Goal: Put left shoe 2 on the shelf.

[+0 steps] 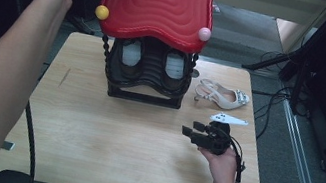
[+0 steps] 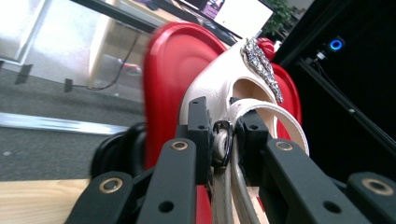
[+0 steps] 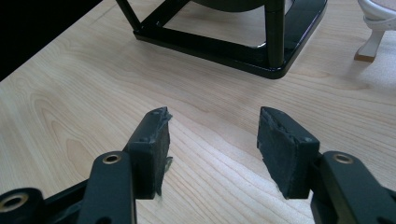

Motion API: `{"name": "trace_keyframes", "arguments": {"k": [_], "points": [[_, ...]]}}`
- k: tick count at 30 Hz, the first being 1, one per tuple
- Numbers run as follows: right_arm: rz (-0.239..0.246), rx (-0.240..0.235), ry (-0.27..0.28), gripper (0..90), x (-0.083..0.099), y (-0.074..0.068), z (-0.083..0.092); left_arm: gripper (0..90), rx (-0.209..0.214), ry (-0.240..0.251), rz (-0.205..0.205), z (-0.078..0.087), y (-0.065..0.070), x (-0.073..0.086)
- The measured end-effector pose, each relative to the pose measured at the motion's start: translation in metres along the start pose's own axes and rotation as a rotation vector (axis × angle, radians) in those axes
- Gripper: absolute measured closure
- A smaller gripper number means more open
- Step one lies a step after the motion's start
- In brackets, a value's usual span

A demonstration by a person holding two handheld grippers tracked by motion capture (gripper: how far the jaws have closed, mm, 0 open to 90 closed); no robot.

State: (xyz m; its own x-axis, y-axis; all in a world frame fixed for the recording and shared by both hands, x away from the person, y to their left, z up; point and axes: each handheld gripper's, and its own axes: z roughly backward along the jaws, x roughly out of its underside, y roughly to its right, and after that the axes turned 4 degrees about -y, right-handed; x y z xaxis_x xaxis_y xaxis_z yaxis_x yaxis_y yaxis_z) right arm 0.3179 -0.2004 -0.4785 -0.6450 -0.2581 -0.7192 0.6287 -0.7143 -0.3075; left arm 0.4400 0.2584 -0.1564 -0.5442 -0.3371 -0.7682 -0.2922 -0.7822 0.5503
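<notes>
Your left gripper (image 2: pixel 224 135) is raised above the red top tier (image 1: pixel 159 2) of the shoe rack (image 1: pixel 147 76), its fingers clamped on the buckled strap of a cream slingback shoe (image 2: pixel 233 84). Your right gripper (image 3: pixel 212 140) rests low over the wooden surface (image 1: pixel 108 132), fingers wide apart and holding nothing. The matching shoe (image 1: pixel 223 96) lies on the surface just right of the rack.

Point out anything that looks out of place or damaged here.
One cream slingback shoe is clamped by its strap in the left gripper, up by the red-topped shoe rack, while its mate lies alone on the table. The open right gripper's pads look chipped and ragged.
</notes>
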Motion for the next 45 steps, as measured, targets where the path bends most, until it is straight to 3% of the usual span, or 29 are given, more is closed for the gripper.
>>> {"name": "trace_keyframes", "arguments": {"k": [8,13,16,21,23,28,32,37,45], "points": [[-0.002,-0.004,0.011,45.0,-0.001,0.001,0.003,79.7,0.042,-0.028,-0.009,-0.035,0.017,0.018],[0.001,0.0,0.012,45.0,0.0,0.002,0.004,79.5,0.03,-0.049,-0.006,-0.052,0.016,0.033],[-0.001,0.003,0.012,45.1,0.0,0.002,0.004,79.2,0.049,-0.04,0.011,-0.054,0.011,0.041],[0.003,0.003,0.009,45.5,0.0,0.002,0.003,75.6,0.041,-0.054,-0.032,-0.05,0.01,0.048],[-0.001,0.003,0.006,45.6,-0.001,0.001,0.002,69.7,0.038,-0.07,-0.064,-0.048,0.013,0.049],[0.013,0.001,0.01,45.5,-0.001,0.0,0.001,65.0,0.015,-0.111,-0.107,-0.044,0.016,0.047],[0.014,-0.002,0.015,45.4,-0.001,0.0,0.001,56.7,0.056,-0.123,-0.104,-0.039,0.019,0.044],[0.008,-0.004,0.016,45.4,-0.001,0.002,0.002,54.4,0.056,-0.133,-0.139,-0.027,0.021,0.039],[0.026,0.007,0.035,45.7,-0.002,0.003,0.005,52.1,0.068,-0.158,-0.152,-0.013,0.018,0.035]]}}
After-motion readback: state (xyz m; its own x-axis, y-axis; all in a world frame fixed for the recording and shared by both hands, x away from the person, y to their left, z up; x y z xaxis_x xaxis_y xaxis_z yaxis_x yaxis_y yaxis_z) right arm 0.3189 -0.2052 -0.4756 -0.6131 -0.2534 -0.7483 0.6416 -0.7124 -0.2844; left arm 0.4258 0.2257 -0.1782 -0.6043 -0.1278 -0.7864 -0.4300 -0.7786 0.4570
